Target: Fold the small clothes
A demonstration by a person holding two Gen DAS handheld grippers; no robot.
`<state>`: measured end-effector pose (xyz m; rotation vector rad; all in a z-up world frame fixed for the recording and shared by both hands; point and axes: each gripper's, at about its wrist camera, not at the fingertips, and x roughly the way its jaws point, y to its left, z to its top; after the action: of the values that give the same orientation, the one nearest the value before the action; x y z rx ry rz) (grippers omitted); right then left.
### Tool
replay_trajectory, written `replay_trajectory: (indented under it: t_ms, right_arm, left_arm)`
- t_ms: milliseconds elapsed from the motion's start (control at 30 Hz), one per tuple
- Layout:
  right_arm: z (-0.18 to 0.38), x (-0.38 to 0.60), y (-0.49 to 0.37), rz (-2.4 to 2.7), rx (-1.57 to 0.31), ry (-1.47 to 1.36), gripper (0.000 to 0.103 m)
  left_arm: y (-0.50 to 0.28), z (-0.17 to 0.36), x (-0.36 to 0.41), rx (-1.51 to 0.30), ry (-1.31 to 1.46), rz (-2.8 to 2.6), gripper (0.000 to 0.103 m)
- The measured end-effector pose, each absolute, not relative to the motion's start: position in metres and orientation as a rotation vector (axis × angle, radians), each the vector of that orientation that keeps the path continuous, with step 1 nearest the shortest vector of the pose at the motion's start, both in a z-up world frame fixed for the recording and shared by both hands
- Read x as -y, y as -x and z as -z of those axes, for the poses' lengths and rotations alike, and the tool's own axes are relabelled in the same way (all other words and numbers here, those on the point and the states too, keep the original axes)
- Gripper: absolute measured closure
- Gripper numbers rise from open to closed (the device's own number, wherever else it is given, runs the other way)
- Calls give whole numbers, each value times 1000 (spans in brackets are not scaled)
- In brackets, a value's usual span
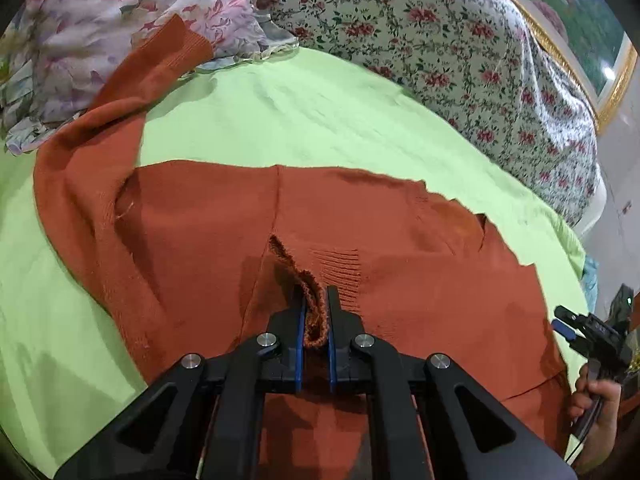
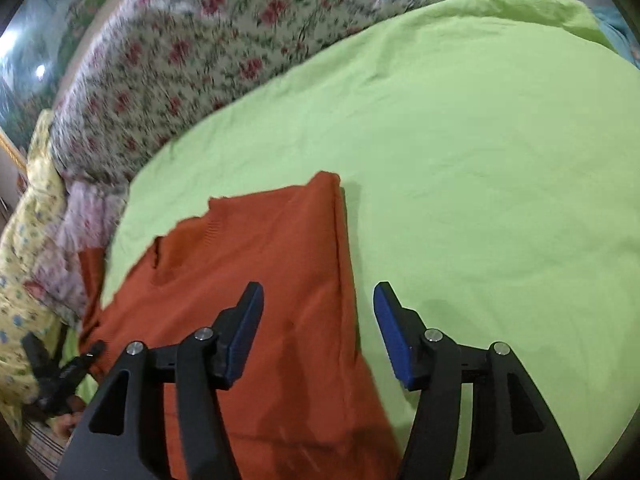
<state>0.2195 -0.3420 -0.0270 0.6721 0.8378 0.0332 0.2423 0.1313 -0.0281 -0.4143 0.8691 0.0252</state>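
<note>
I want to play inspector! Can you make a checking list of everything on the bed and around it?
Surface: green bedsheet, lightly wrinkled.
Job's things: rust-orange knit sweater spread on the sheet, one sleeve reaching up to the pale floral fabric.
Clutter: crumpled pale floral fabric; red-flowered quilt along the sheet's edge; yellow flowered cloth.
Grippers: left gripper jaws closed on a pinched-up sweater fold; right gripper jaws wide apart above the sweater's edge, holding nothing.
Cables: nothing seen.
Surroundings: gold-framed picture behind the bed.
</note>
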Motion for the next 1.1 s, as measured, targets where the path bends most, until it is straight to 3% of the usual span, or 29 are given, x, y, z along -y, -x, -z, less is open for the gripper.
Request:
replay_trajectory:
  t_ms: [167, 300, 333, 367, 400, 433, 567, 667, 700, 833, 967, 1100]
  right_arm:
    - [50, 327, -249, -53, -952, -591, 44]
    - [50, 323, -248, -50, -935, -574, 42]
    - [51, 324, -247, -57, -929, -576, 58]
    - [51, 323, -247, -69, -926, -572, 82]
    - [52, 322, -248, -85, -936, -575, 91]
    - [51, 323, -248, -91, -940, -584, 92]
    - [34, 327, -240, -12, -868, -519, 92]
    - [51, 328, -248, 4, -937, -541, 90]
    - [54, 327, -248, 4, -947, -545, 86]
    - [35, 328, -226, 9, -890, -588, 55]
    - [13, 318, -194, -81, -784, -642, 55]
    - [13, 289, -177, -191, -803, -652, 55]
  left_arm:
    - [-243, 35, -135, -891, 416, -45, 97]
    - [-246, 44, -131, -927, 389, -63, 97]
    - [-247, 43, -128, -932, 377, -63, 97]
    - [-247, 40, -124, -928, 367, -58, 97]
    - [-248, 36, -121, -919, 358, -51, 97]
    - [-248, 33, -118, -911, 349, -40, 97]
    - [-257, 44, -107, -960, 310, -36, 96]
    - [-253, 47, -105, -972, 282, -36, 93]
    - [-248, 42, -107, -965, 279, -32, 86]
    - [-233, 23, -123, -929, 276, -43, 84]
    - [-233, 5, -152, -897, 254, -135, 56]
    - [-253, 0, -185, -896, 256, -196, 50]
